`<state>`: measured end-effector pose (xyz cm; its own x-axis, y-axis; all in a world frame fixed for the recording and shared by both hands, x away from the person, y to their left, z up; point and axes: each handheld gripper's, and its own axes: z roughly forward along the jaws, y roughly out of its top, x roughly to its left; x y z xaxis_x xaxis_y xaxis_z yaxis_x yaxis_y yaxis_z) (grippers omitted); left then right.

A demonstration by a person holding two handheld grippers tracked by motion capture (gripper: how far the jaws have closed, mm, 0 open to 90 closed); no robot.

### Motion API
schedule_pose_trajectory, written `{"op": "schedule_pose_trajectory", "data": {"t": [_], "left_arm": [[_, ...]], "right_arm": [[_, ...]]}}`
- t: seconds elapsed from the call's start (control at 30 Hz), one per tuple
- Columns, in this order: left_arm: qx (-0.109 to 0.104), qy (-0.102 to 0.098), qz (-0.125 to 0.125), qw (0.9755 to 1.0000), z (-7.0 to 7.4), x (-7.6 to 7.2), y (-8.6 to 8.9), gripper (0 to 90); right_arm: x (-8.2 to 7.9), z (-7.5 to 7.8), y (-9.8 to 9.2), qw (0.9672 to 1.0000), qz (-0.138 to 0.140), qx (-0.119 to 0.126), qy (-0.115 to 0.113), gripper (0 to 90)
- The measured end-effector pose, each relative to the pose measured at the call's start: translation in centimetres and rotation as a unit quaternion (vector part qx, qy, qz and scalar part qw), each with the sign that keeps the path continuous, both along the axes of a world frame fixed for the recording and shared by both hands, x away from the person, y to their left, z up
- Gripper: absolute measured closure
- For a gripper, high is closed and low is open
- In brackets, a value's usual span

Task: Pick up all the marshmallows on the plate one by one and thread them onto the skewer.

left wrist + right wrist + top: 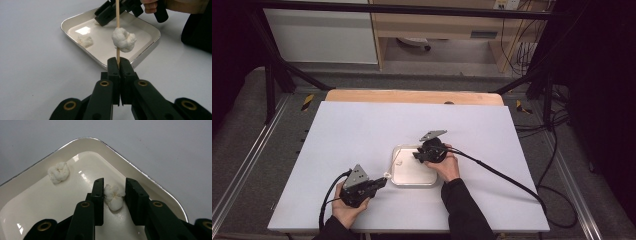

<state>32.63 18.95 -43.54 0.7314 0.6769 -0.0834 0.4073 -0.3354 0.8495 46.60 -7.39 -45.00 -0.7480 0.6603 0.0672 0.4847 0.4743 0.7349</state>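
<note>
Right gripper view: right gripper [113,195] over tray [155,185], jaws half-spread astride loose marshmallow [114,196], left pad touching, right apart; left gripper [119,65] pinching upright skewer [117,15], one marshmallow threaded [123,39], nearby on table [362,130].

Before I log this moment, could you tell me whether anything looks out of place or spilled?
Nothing stands out. The white tray sits flat on the table, two white lumps lie inside it, and a third is threaded on the wooden skewer.
</note>
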Motion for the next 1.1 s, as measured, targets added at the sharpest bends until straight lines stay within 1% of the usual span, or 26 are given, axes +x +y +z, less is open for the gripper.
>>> {"op": "schedule_pose_trajectory", "data": {"t": [0.17,0.23,0.4,0.53,0.7,0.83,0.9,1.1], "left_arm": [[-0.002,-0.001,0.001,1.0,0.0,0.0,0.0,88.4],[-0.002,-0.001,0.001,1.0,0.0,0.0,0.0,88.4],[-0.001,-0.002,-0.001,1.0,0.1,-0.1,0.0,88.4],[-0.002,-0.002,-0.001,1.0,0.0,-0.1,-0.1,88.4],[0.001,-0.002,-0.003,1.0,0.0,-0.1,-0.2,88.4],[-0.001,-0.002,-0.006,1.0,0.0,-0.2,-0.3,88.4],[0.0,-0.003,-0.007,1.0,0.0,-0.2,-0.4,88.4],[0.003,-0.007,-0.014,0.9999,0.0,-0.3,-0.6,88.4]], "right_arm": [[0.0,0.2,-0.1,1.0,-0.002,0.005,-0.002,71.7],[-0.1,0.4,-0.1,0.9999,-0.001,0.011,-0.003,72.1],[-0.4,1.6,-0.7,0.9997,0.001,0.023,-0.009,73.0],[-0.9,2.8,-1.5,0.9988,0.004,0.047,-0.011,73.7],[-1.7,4.2,-2.4,0.9979,0.008,0.062,-0.016,74.5],[-2.5,5.2,-3.0,0.9964,0.013,0.08,-0.024,75.4],[-3.0,5.8,-3.2,0.9952,0.018,0.091,-0.03,75.8],[-4.3,7.7,-4.1,0.9892,0.036,0.137,-0.039,76.4]]}}
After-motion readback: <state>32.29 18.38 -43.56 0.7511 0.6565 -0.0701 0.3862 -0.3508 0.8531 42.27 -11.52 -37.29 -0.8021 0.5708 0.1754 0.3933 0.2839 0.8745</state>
